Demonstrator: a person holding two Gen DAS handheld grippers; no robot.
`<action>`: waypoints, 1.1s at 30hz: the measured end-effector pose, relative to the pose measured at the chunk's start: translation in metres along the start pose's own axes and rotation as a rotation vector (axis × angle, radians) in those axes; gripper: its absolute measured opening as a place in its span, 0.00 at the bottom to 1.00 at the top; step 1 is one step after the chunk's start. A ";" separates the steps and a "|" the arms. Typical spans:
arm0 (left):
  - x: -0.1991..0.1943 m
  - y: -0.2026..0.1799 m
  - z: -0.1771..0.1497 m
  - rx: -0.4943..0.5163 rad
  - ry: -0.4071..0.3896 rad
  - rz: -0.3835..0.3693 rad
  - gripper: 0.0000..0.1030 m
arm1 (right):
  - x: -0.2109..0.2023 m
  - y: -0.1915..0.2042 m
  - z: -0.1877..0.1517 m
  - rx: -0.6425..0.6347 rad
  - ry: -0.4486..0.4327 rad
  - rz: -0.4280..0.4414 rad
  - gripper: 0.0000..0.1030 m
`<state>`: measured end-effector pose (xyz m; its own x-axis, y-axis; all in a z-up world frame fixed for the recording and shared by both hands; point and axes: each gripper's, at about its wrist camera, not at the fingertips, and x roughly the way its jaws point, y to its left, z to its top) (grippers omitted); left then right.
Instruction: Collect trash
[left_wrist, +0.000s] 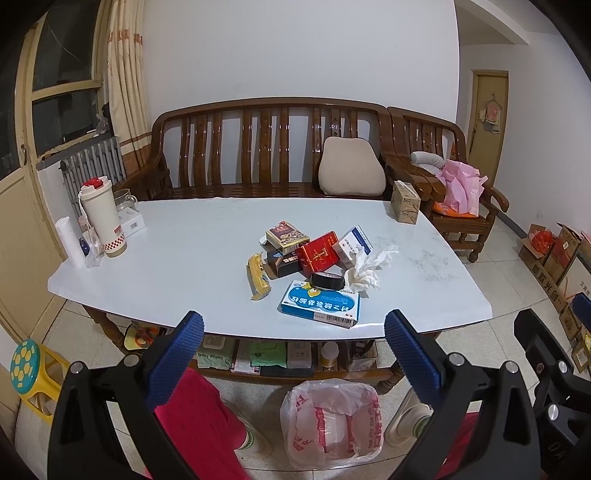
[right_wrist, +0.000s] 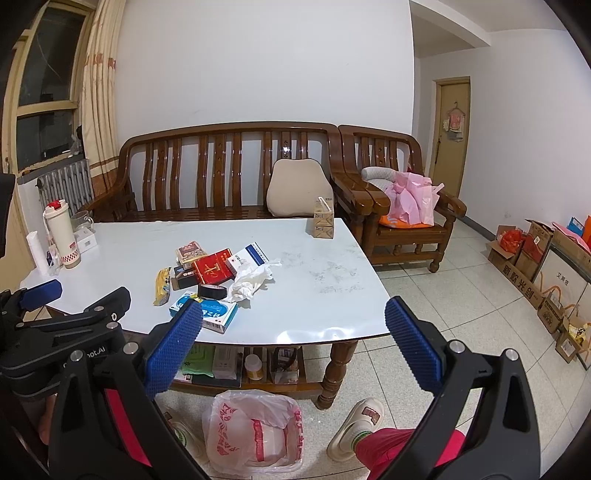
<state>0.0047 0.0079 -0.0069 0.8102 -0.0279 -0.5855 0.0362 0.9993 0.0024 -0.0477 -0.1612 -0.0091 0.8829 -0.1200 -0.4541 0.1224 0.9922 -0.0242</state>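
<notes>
A heap of trash lies mid-table: a blue medicine box (left_wrist: 320, 303) (right_wrist: 207, 309), a black tape roll (left_wrist: 328, 281) (right_wrist: 212, 292), crumpled white tissue (left_wrist: 365, 271) (right_wrist: 251, 281), a red box (left_wrist: 317, 256) (right_wrist: 213, 270), a yellow wrapper (left_wrist: 258, 276) (right_wrist: 162, 286) and other small boxes. On the floor before the table stands an open white plastic bag (left_wrist: 328, 424) (right_wrist: 255, 432). My left gripper (left_wrist: 295, 354) hangs open above the table's near edge, nothing between its fingers. My right gripper (right_wrist: 295, 343) is open too, beside it to the right.
A white thermos (left_wrist: 101, 218) with small items stands at the table's (left_wrist: 184, 251) left end, a carton (left_wrist: 405, 202) at its far right corner. Wooden sofas sit behind. Cardboard boxes (right_wrist: 532, 266) line the right wall. A person's red-trousered legs and slippers (right_wrist: 356, 428) are near the bag.
</notes>
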 end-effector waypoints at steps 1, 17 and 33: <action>0.000 -0.001 0.000 0.001 0.000 0.000 0.93 | 0.000 0.000 0.000 0.000 0.000 0.001 0.94; 0.001 0.000 -0.003 -0.004 0.003 -0.004 0.93 | 0.000 0.003 -0.001 -0.002 0.000 0.003 0.94; 0.011 0.009 0.003 -0.011 0.032 -0.004 0.93 | 0.011 0.004 0.000 -0.014 0.022 0.024 0.94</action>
<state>0.0152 0.0162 -0.0108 0.7910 -0.0317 -0.6109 0.0330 0.9994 -0.0091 -0.0372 -0.1587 -0.0142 0.8753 -0.0955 -0.4741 0.0949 0.9952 -0.0253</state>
